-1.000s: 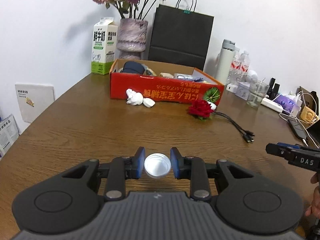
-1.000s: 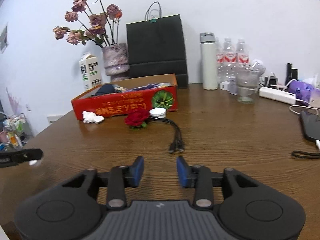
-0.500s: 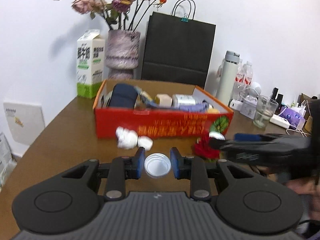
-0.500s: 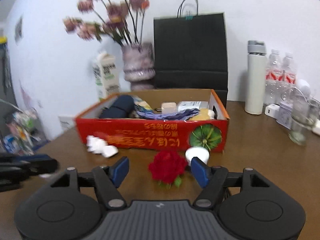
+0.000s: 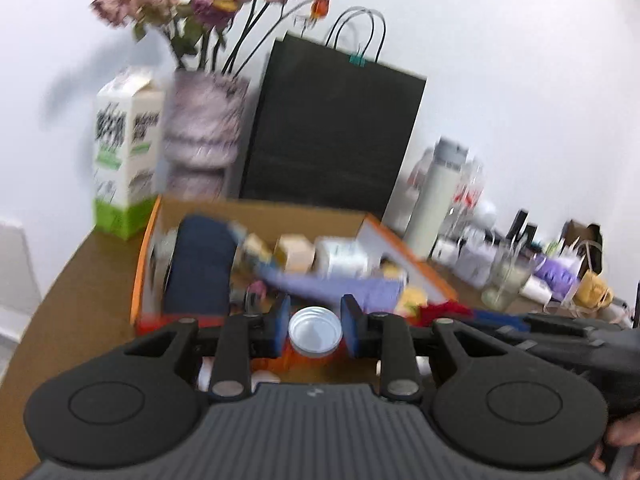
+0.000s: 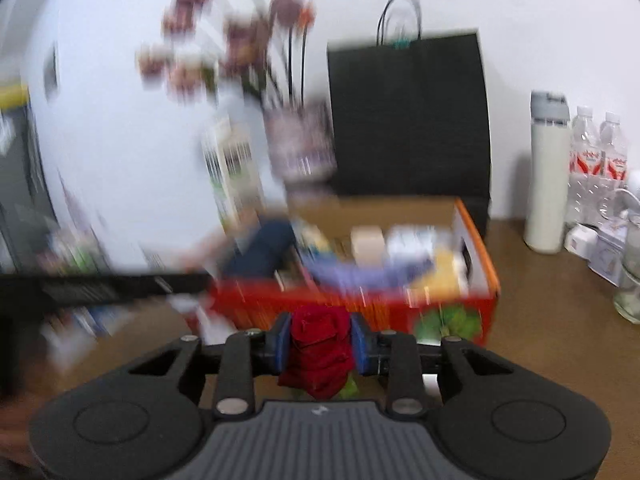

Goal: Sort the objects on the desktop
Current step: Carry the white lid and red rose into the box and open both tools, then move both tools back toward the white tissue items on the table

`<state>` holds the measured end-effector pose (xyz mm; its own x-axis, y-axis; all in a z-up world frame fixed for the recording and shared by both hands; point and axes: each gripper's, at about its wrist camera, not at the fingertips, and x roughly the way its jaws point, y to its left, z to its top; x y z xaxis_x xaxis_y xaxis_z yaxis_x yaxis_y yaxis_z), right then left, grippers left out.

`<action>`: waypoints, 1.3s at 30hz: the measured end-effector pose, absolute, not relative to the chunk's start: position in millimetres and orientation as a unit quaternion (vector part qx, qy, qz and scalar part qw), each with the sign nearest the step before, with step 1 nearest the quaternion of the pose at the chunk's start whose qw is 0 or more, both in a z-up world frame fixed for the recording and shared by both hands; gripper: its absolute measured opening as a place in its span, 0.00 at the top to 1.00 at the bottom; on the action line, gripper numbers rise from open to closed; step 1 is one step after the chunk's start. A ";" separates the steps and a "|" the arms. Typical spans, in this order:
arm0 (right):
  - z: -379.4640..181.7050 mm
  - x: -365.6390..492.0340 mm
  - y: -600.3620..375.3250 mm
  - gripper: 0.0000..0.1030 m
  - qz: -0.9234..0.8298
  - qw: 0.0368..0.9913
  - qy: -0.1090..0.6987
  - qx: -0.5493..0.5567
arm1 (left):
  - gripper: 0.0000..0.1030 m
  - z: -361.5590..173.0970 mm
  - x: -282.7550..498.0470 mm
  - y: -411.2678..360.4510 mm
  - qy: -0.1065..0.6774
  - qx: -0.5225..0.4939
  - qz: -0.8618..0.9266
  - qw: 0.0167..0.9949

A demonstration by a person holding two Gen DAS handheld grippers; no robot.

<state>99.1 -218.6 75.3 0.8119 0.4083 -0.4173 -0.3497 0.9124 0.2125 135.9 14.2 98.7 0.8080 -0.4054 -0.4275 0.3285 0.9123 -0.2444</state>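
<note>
**Rose pinched, cap up to the box**

A second ago my right gripper (image 6: 319, 340) was empty, with the rose (image 6: 318, 350) lying on the table by the box (image 6: 452, 312). Now its jaws are closing on the rose, pads against both sides. My left gripper (image 5: 315, 322) still clamps the white cap (image 5: 315, 330), which has come forward to the box's front wall. Both are, I judge, ready to drop in.

The box already holds a dark pouch (image 5: 200, 268), purple cloth (image 5: 340, 286), a tan block (image 5: 294, 254) and a white package (image 5: 344, 258); blur hides the rest.
</note>
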 end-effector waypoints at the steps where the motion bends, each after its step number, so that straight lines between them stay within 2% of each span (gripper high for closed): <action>1: 85.8 105.4 -223.1 0.71 0.203 0.950 0.224 0.075 | 0.72 105.7 150.2 13.4 0.241 -0.078 -0.197 0.947; 5: 113.1 165.5 -226.0 0.70 0.191 0.954 0.221 0.071 | 0.72 113.3 217.8 0.6 0.268 -0.066 -0.203 0.940; 10: 90.6 272.1 -221.1 0.69 0.157 0.929 0.322 0.096 | 0.72 79.2 283.1 -20.2 0.349 -0.037 -0.157 0.923; 12: 75.5 298.2 -217.1 0.66 0.155 0.917 0.351 0.111 | 0.62 70.5 298.1 -18.1 0.364 -0.048 -0.150 0.918; 13: 66.9 312.4 -217.2 0.66 0.156 0.906 0.369 0.133 | 0.49 68.8 304.1 -14.7 0.372 -0.058 -0.159 0.913; 14: 61.1 321.6 -216.9 0.65 0.155 0.900 0.380 0.147 | 0.42 68.8 308.0 -10.6 0.376 -0.067 -0.172 0.908; 16: 55.3 326.2 -216.9 0.60 0.144 0.895 0.388 0.165 | 0.36 77.1 306.9 -1.9 0.369 -0.069 -0.165 0.912; 19: 64.2 317.0 -220.2 0.48 0.145 0.901 0.375 0.164 | 0.25 93.5 292.2 10.4 0.341 -0.055 -0.139 0.928; 20: 71.0 308.9 -223.2 0.43 0.146 0.905 0.367 0.159 | 0.23 98.9 287.9 13.0 0.336 -0.051 -0.131 0.931; 26: 95.7 263.0 -234.3 0.26 0.121 0.931 0.335 0.084 | 0.12 109.3 247.3 16.9 0.327 -0.008 -0.055 0.943; 30: 94.8 219.3 -231.5 0.21 0.098 0.939 0.329 0.000 | 0.09 119.2 210.6 10.3 0.315 0.010 -0.049 0.948; 32: 92.4 200.1 -230.9 0.21 0.077 0.942 0.325 -0.027 | 0.03 126.1 188.5 7.2 0.298 0.011 -0.044 0.953; 35: 89.5 163.2 -234.6 0.17 0.073 0.947 0.310 -0.036 | 0.00 128.7 150.2 0.9 0.268 0.022 -0.032 0.963; 39: 76.0 108.0 -235.6 0.15 0.092 0.949 0.300 -0.034 | 0.00 108.6 99.9 -10.1 0.267 0.047 -0.030 0.962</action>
<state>108.0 -235.6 76.0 0.8032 0.1540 -0.5754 -0.1944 0.9809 -0.0088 99.9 -10.1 108.6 0.8560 -0.0331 -0.5160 0.0834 0.9937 0.0745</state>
